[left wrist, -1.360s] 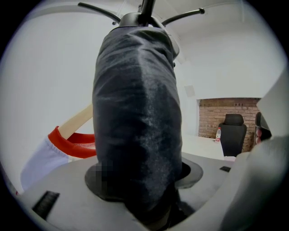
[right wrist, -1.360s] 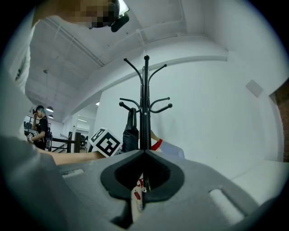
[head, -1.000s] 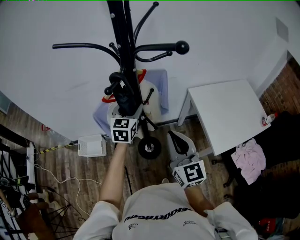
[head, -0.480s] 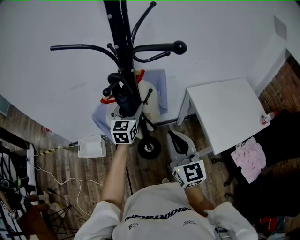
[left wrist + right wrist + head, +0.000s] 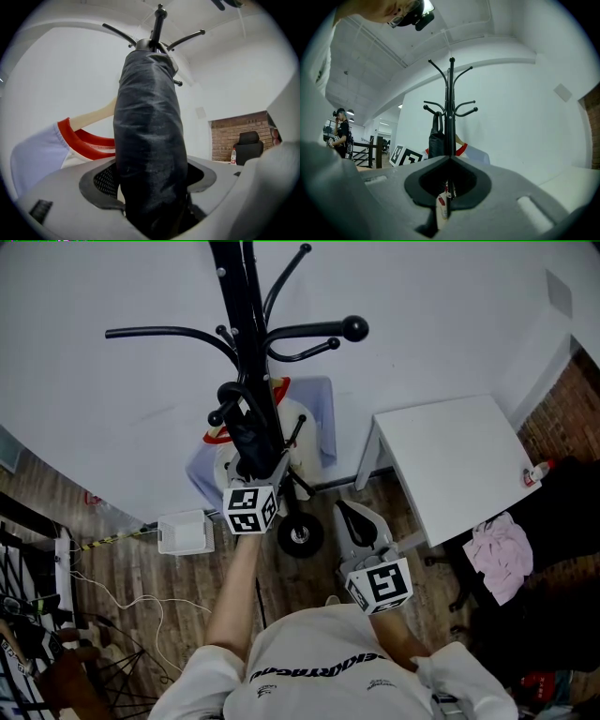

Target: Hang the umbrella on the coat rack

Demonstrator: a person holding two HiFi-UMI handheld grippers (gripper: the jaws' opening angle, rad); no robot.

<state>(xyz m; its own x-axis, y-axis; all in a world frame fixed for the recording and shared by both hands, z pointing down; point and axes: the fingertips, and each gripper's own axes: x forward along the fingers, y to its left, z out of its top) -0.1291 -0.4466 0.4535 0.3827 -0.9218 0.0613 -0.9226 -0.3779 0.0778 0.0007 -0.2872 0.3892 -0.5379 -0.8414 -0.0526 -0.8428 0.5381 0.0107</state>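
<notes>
My left gripper [image 5: 261,474], centre frame, has just been opening its jaws. The black umbrella [image 5: 246,432] stands loose between them, hooked on the coat rack [image 5: 236,296]. My right gripper [image 5: 361,532], lower right, is closed and empty.

It looks like an office: a white table [image 5: 450,465], a black desk chair [image 5: 248,140] and a wood floor [image 5: 187,582].

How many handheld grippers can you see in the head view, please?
2. The left gripper is at the coat rack; its jaws have just been opening, with the hung umbrella between them. The right gripper sits lower, before the person's chest, jaws together.
</notes>
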